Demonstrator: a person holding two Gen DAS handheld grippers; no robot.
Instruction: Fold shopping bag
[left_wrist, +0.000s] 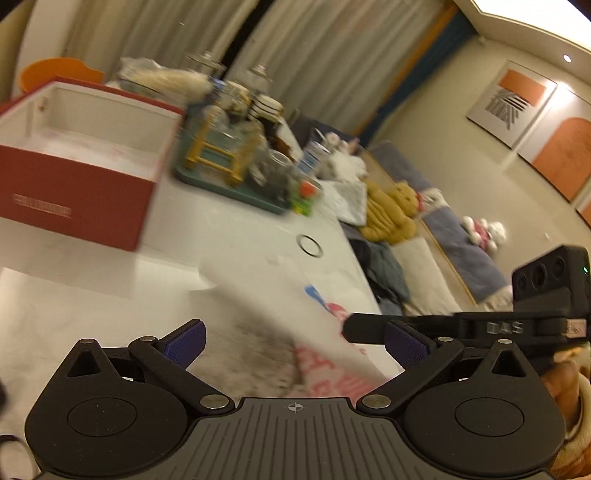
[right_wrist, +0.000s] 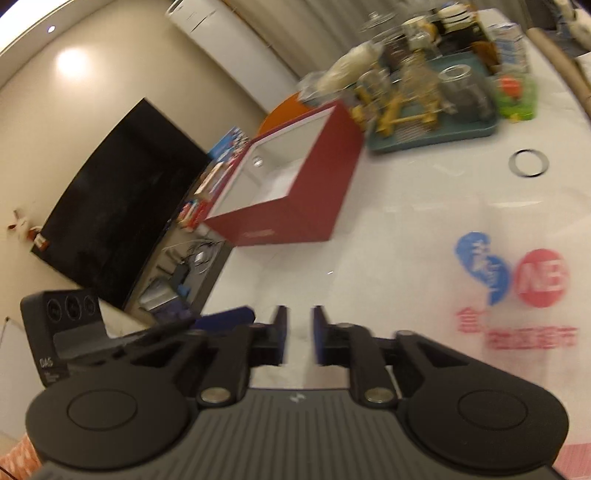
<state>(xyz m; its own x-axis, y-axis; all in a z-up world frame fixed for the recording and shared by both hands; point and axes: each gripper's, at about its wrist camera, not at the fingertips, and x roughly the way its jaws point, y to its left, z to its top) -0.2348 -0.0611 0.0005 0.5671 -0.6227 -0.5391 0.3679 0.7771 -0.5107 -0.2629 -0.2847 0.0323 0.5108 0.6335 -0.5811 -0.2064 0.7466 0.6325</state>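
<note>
The shopping bag (right_wrist: 517, 280) lies spread flat on the white table (right_wrist: 388, 206), a thin translucent plastic film printed with blue and red logos, just ahead and to the side of both grippers; it looks almost weightless, limp and slippery, likely to cling to the table and slide instead of creasing. The left gripper (left_wrist: 295, 345) has its fingers spread wide over the bag, holding nothing; the right gripper (right_wrist: 299, 334) shows a narrow gap, apparently empty; an edge or corner looks the best hold.
</note>
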